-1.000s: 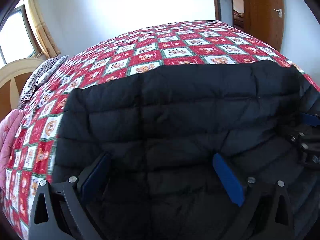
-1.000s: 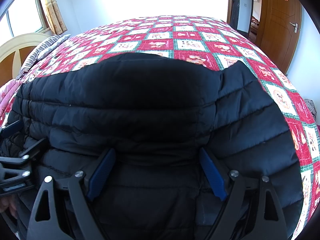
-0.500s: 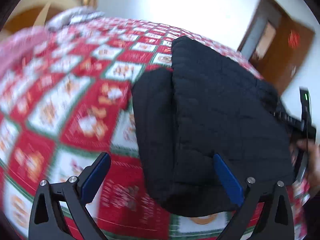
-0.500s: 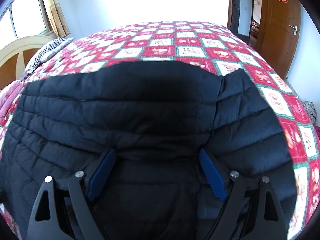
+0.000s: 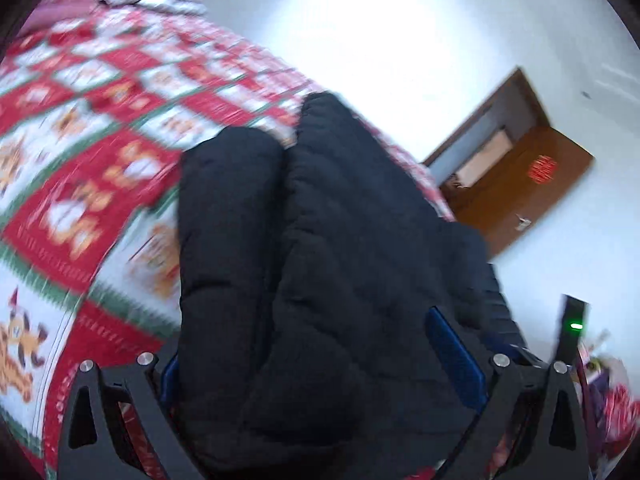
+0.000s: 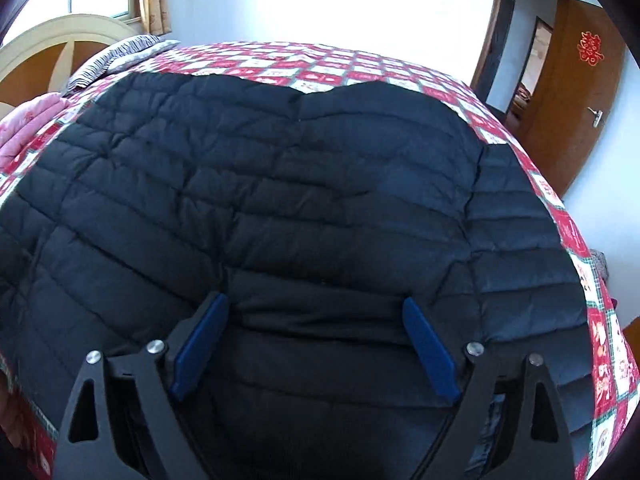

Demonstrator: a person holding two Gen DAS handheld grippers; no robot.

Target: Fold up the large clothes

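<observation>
A black quilted puffer jacket (image 6: 280, 184) lies spread across the red-and-white checked quilt (image 6: 600, 332) on the bed. My right gripper (image 6: 314, 302) hovers over the jacket's near edge, its jaws opening, and the blue pads (image 6: 428, 348) stand apart from the fabric beneath them. In the left wrist view the picture is tilted and blurred. There the jacket (image 5: 340, 240) runs away as a long folded bundle, and its near end sits between the wide jaws of my left gripper (image 5: 304, 336). The jacket hides most of the left pad. The right pad (image 5: 452, 356) is bare.
A brown door (image 6: 568, 92) with a red paper ornament stands at the right. A striped pillow (image 6: 120, 54), a pink blanket (image 6: 28, 124) and a cream headboard (image 6: 60, 36) are at the far left. A black housing with a green light (image 5: 572, 324) is right of the left gripper.
The left gripper swung from over the jacket to its left end and rolled, so its view now looks along the bundle. The right gripper drew back, showing more jacket; its jaws spread slightly.
</observation>
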